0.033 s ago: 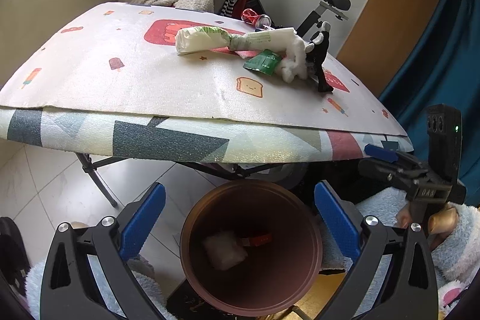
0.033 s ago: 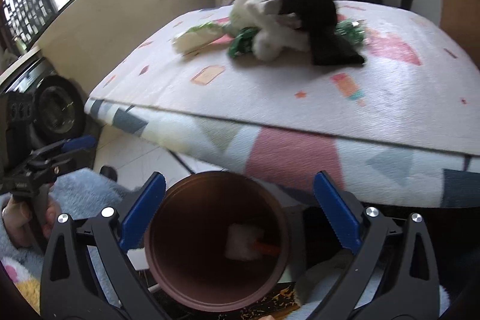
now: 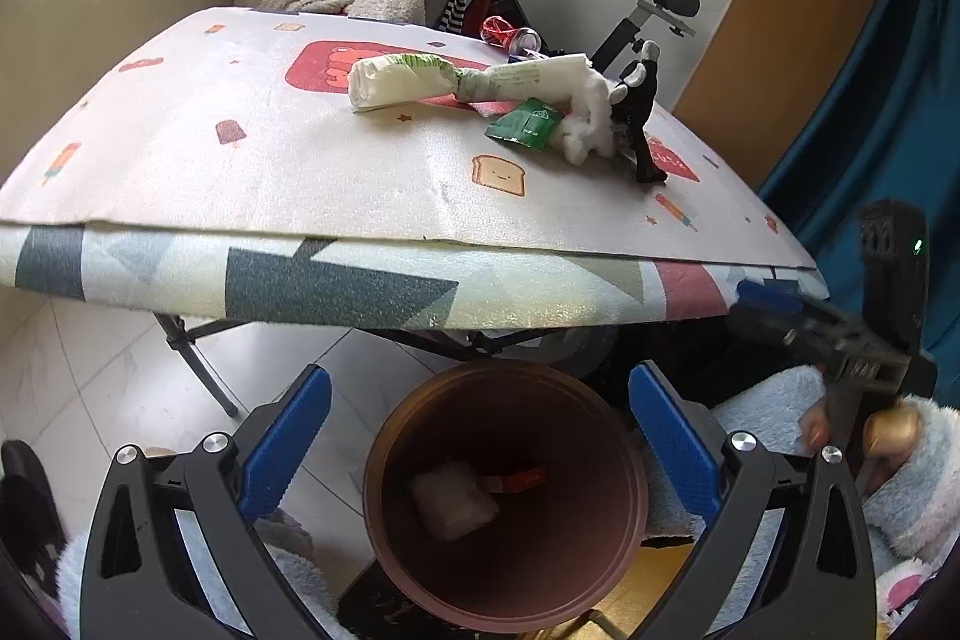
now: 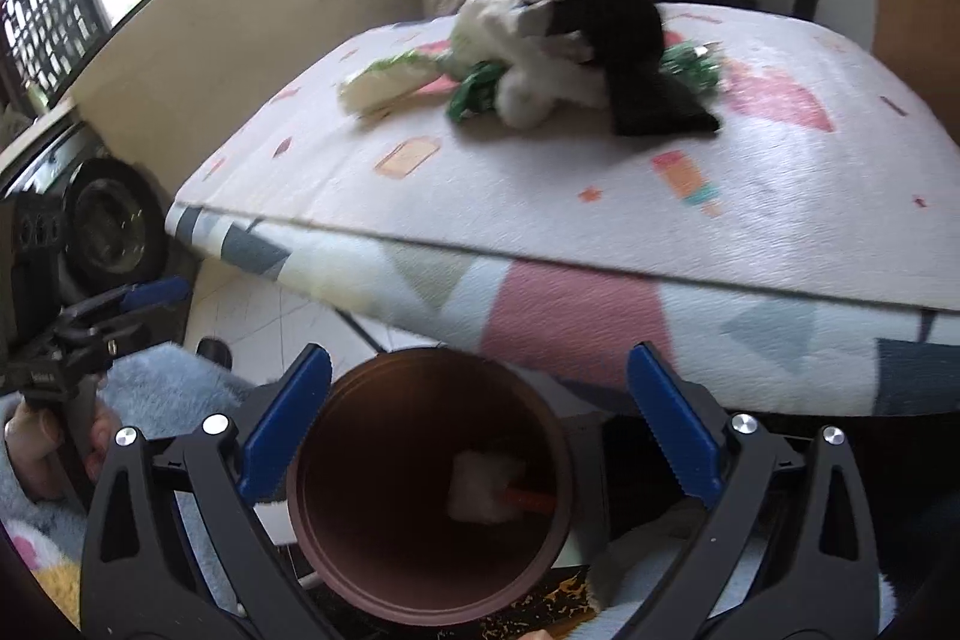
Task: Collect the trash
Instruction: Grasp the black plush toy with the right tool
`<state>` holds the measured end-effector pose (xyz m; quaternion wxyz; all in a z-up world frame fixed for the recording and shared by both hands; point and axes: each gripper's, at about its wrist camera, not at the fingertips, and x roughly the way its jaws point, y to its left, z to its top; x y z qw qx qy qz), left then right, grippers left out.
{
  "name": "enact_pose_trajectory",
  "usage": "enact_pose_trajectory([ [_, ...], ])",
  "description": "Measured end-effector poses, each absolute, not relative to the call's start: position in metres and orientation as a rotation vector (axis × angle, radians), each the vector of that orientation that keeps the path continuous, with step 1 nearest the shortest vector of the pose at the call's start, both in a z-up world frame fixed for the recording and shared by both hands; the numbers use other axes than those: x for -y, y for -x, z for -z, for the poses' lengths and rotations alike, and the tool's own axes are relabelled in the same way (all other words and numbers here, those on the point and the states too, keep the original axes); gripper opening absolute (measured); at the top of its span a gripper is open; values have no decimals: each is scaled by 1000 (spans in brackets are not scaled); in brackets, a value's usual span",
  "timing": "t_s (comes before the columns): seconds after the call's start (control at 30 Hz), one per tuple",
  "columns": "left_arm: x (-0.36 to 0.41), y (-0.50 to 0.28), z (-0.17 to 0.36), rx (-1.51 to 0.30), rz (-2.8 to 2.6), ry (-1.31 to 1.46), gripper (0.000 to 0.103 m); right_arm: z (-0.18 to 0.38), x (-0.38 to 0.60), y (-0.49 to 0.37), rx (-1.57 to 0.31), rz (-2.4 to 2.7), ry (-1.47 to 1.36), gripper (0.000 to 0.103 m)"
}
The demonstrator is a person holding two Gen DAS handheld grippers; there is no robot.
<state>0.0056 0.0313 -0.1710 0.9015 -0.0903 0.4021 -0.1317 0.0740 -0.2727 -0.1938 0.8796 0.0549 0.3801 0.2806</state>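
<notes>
Two grippers hang over a brown bin (image 3: pixel 504 490) below the table (image 3: pixel 336 280) edge: the left gripper (image 3: pixel 480 436) released and empty, the right gripper (image 4: pixel 480 436) with jaws opening, nothing between them. White wadding (image 3: pixel 453 499) and a red scrap (image 3: pixel 519 478), half hidden by the bin wall, lie inside. On the table remain a white wrapper (image 3: pixel 414 79), a green packet (image 3: pixel 525 124) and a blurred black item (image 4: pixel 636 58).

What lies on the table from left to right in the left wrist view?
White rolled bag → green packet → white wad → black figurine.
</notes>
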Motion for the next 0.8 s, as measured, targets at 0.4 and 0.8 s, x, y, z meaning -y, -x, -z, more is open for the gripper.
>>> enact_pose_trajectory([
  [0.4, -44, -54, 133, -703, 196, 109, 97, 172, 314, -151, -721, -406, -164, 97],
  [0.8, -78, -115, 134, -763, 142, 192, 97, 165, 284, -243, -738, -400, -199, 82],
])
